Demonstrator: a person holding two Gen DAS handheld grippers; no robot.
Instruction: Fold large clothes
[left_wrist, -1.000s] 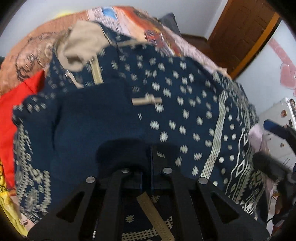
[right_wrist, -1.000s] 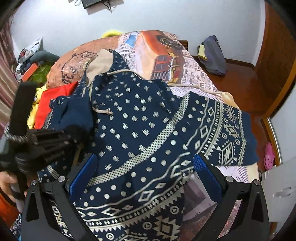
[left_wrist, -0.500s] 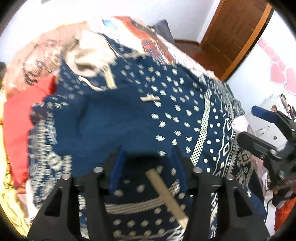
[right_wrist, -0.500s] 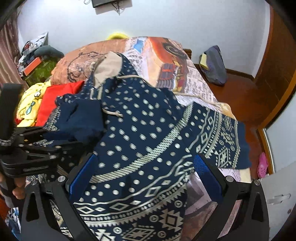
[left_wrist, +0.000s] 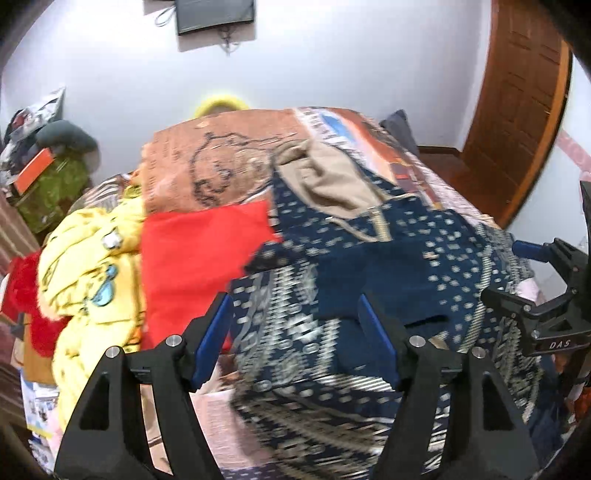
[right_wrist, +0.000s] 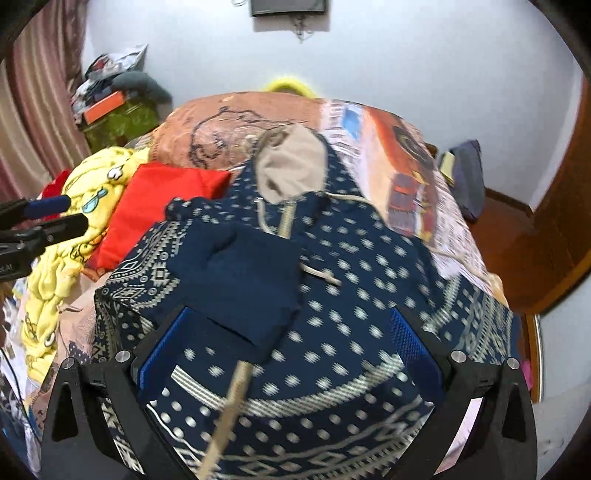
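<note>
A large navy hoodie (right_wrist: 354, 295) with white dots, patterned bands and a beige hood lining (right_wrist: 295, 170) lies spread on the bed; it also shows in the left wrist view (left_wrist: 406, 266). One sleeve (right_wrist: 236, 280) is folded over its front. My left gripper (left_wrist: 295, 339) is open and empty above the hoodie's left edge; it also shows at the left of the right wrist view (right_wrist: 44, 218). My right gripper (right_wrist: 288, 350) is open and empty above the hoodie's lower front; it also shows at the right of the left wrist view (left_wrist: 535, 280).
A red garment (left_wrist: 199, 258) and a yellow cartoon-print garment (left_wrist: 88, 273) lie left of the hoodie on the printed bedspread (right_wrist: 388, 147). A cluttered green box (right_wrist: 118, 118) stands at the back left. A wooden door (left_wrist: 517, 103) is at the right.
My left gripper opened, let go of the folded sleeve and drew back to the left. My right gripper moved in over the hoodie's front.
</note>
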